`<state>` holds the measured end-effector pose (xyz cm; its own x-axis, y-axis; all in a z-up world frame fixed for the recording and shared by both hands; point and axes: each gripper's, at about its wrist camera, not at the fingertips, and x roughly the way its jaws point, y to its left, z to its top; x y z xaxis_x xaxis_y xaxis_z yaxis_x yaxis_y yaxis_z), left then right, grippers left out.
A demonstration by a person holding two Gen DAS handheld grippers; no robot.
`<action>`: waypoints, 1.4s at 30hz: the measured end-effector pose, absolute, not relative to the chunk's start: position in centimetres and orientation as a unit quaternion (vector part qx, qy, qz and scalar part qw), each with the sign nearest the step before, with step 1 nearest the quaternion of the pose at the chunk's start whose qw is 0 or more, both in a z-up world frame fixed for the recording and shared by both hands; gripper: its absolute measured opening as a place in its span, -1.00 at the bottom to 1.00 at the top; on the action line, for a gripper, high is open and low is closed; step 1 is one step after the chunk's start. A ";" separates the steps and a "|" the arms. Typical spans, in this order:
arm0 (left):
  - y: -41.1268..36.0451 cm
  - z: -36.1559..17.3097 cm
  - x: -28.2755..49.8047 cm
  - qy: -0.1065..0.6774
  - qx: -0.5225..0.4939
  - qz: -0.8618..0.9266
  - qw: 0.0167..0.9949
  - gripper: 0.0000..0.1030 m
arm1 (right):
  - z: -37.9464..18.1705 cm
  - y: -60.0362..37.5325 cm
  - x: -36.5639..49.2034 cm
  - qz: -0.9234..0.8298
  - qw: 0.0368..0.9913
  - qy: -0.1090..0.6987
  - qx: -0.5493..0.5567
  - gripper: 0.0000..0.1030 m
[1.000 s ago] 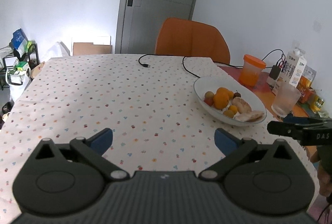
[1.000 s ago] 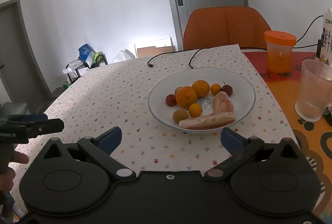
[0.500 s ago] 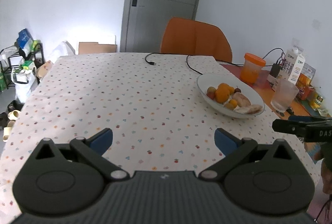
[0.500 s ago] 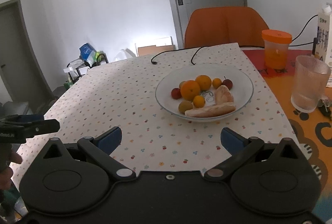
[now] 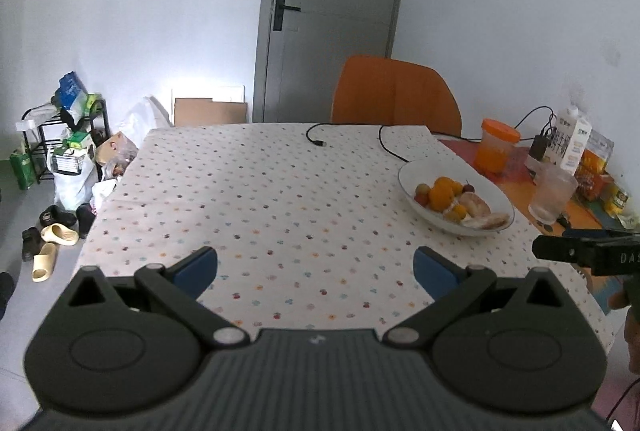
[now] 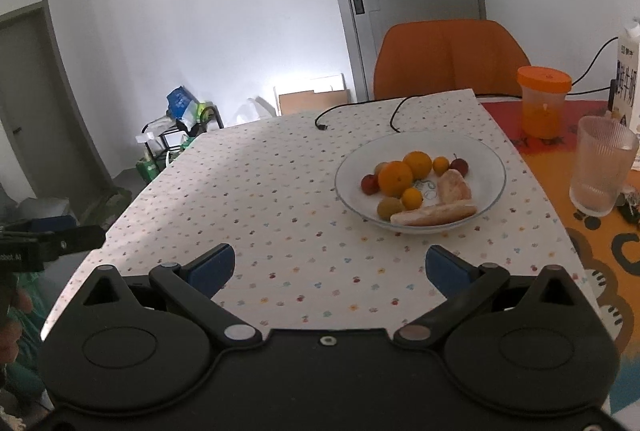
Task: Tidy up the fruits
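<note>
Left gripper [image 5: 316, 269]: fingers spread wide, empty, over near edge of bench [image 5: 280, 191]. Right gripper [image 6: 330, 265]: fingers spread wide too, nothing btwn them, aimed at white bowl [image 6: 486, 155]. Bowl sits on dotted cloth, right side of bench, holding fruits [image 6: 395, 178]: oranges, small red + yellow ones, plus 2 pale long pieces at front. Ribbed glass [image 6: 602, 169] and orange-lid cup [image 6: 543, 103] just right of bowl, apart from it. Orange chair [image 6: 450, 59] behind bench.

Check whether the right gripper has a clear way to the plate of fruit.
Probably yes. The right gripper is open and empty, with only bare tablecloth between it and the plate; the glass stands off to the side.
</note>
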<state>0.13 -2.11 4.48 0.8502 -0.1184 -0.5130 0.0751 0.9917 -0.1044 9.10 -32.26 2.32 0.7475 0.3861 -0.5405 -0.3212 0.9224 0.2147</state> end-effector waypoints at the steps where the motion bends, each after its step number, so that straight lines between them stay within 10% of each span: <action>1: -2.1 4.6 -0.2 0.269 -0.036 -0.049 0.961 1.00 | 2.4 -32.1 8.8 0.190 0.934 0.299 0.052 1.00; 42: -0.5 4.0 -1.9 0.264 -0.043 -0.025 0.963 1.00 | 3.3 -29.3 6.0 0.193 0.944 0.266 0.013 1.00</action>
